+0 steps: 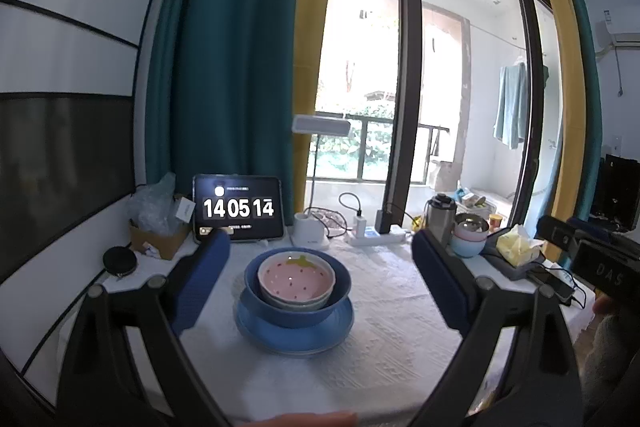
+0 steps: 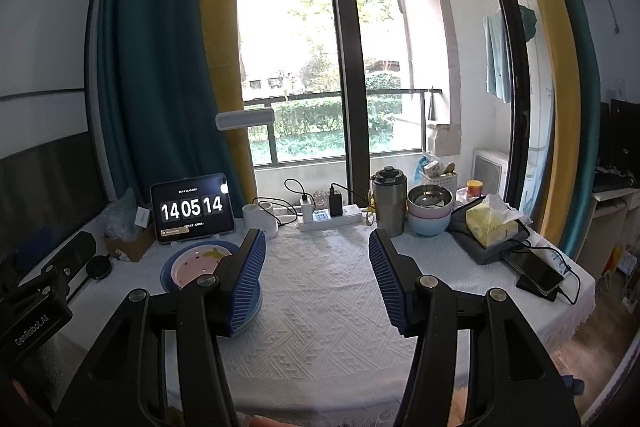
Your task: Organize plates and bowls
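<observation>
One blue plate (image 1: 294, 337), six bowls in two stacks of three, one tablet (image 1: 239, 207), one tumbler (image 2: 389, 201).

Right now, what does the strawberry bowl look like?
The strawberry bowl is small, round and looks ceramic. Inside it is pink with dark seed dots and a yellow-green leaf shape near the far rim. It sits upright, nested in a pale bowl within a blue bowl on a blue plate. Nothing grips it.
</observation>
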`<state>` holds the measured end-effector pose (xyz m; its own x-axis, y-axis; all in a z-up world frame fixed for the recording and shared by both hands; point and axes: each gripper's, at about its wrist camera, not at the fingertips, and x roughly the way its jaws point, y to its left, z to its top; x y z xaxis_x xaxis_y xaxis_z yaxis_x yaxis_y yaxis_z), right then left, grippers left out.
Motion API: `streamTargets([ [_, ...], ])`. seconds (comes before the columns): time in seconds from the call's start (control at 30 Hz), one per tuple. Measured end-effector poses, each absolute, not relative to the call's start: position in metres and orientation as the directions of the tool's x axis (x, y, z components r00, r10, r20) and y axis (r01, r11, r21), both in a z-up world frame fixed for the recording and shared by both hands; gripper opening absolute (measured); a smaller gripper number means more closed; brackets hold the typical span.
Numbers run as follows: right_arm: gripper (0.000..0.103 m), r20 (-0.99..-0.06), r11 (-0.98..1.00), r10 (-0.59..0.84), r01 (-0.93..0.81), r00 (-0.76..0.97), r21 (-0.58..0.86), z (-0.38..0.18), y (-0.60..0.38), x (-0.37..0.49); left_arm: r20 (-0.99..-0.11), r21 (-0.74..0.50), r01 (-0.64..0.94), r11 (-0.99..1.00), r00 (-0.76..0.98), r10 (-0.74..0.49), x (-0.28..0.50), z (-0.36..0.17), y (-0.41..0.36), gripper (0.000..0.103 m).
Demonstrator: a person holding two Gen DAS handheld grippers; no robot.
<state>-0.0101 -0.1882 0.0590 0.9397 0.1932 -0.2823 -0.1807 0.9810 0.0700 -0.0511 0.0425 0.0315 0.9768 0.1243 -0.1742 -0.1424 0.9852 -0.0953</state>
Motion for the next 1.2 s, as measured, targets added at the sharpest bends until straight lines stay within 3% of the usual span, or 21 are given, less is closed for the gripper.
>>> streamTargets([
  [1.2,0.057,-0.285,0.981,0.194,-0.181,0.939,0.072,0.0557,-0.1883,-0.0089,-0.18,-0.091,-0.133,0.987,0.977,0.115,-0.0498,0.0313,0.0352,0.093],
])
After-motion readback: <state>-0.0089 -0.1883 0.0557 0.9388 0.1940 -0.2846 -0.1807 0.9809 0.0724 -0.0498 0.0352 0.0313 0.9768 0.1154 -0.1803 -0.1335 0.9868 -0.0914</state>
